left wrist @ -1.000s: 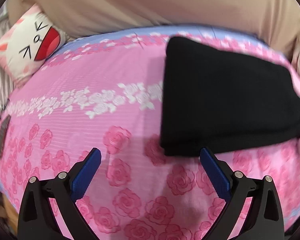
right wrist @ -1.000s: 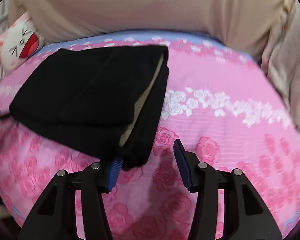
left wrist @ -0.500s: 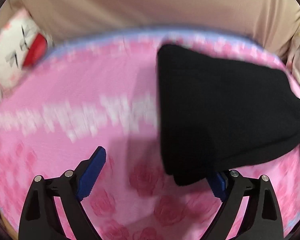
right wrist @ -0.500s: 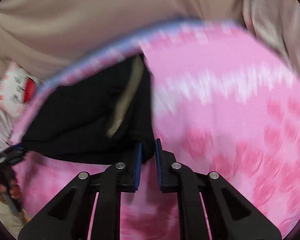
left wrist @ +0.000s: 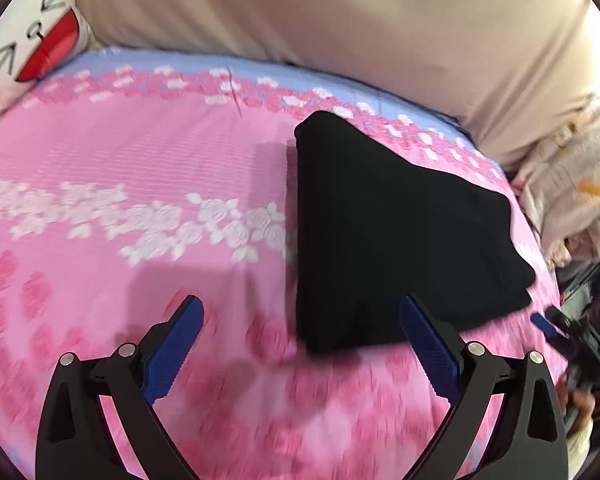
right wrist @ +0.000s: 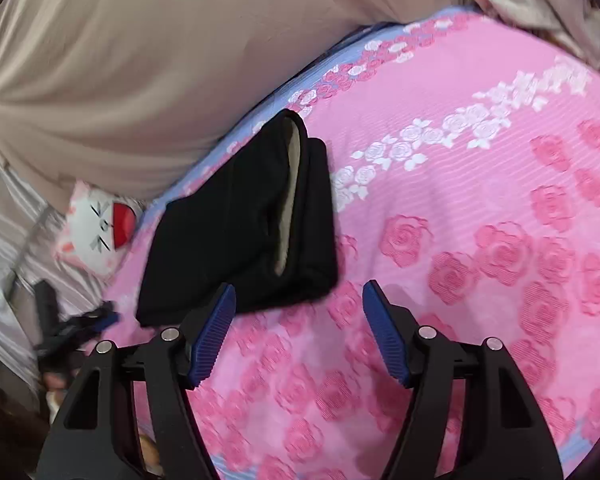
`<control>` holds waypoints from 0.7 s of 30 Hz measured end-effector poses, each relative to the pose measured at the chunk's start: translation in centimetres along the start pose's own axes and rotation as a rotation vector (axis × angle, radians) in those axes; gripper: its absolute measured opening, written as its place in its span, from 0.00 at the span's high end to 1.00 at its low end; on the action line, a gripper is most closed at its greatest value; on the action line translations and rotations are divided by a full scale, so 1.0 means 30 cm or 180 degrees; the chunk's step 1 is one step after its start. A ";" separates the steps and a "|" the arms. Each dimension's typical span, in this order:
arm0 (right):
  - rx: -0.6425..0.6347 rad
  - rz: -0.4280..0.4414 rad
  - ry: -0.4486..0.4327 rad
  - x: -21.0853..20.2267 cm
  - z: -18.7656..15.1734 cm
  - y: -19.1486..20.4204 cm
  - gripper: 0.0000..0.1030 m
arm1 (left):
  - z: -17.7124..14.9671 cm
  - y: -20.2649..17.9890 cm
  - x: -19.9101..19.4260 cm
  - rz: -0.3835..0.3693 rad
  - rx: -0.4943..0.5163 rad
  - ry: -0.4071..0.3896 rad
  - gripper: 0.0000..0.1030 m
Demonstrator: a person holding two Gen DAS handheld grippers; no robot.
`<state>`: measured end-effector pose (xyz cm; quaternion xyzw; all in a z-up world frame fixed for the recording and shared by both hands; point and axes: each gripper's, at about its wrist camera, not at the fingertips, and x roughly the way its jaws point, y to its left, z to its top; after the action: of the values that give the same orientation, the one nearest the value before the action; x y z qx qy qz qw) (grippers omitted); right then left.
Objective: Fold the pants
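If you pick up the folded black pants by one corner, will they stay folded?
Probably not. The folded black fabric pants look soft, so the layers would likely flop open. They seem light, and pushing them may bunch them on the pink rose-print bedsheet rather than slide them.

The left gripper [left wrist: 300, 322] and right gripper [right wrist: 298, 300] share 1 build: 2 black plastic arms each, pierced by triangular cut-outs and fastened with 2 round silver screws per arm. Ribbed blue pads [left wrist: 428, 344] line the inner faces of the fingers. At the edge of the left view, a second black-and-blue gripper shows blurred, perhaps with part of a hand [left wrist: 582, 402] beneath it.
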<state>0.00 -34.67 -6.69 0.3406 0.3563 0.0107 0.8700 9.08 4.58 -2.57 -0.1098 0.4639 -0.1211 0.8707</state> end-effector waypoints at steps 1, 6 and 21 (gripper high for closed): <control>0.0050 0.0013 0.0021 0.018 0.009 -0.005 0.36 | 0.010 0.001 0.041 0.0001 -0.0023 0.0058 0.06; 0.0378 0.0274 0.0201 0.121 0.035 -0.025 0.32 | 0.058 -0.034 0.186 -0.0024 -0.0219 0.0245 0.05; -0.0061 0.0369 0.0141 0.056 -0.012 0.171 0.69 | 0.059 -0.071 0.016 -0.0439 0.0018 0.0471 0.80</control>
<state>2.18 -30.08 -4.82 0.3519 0.3550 0.0721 0.8631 10.59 2.54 -1.34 -0.1298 0.5179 -0.1899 0.8239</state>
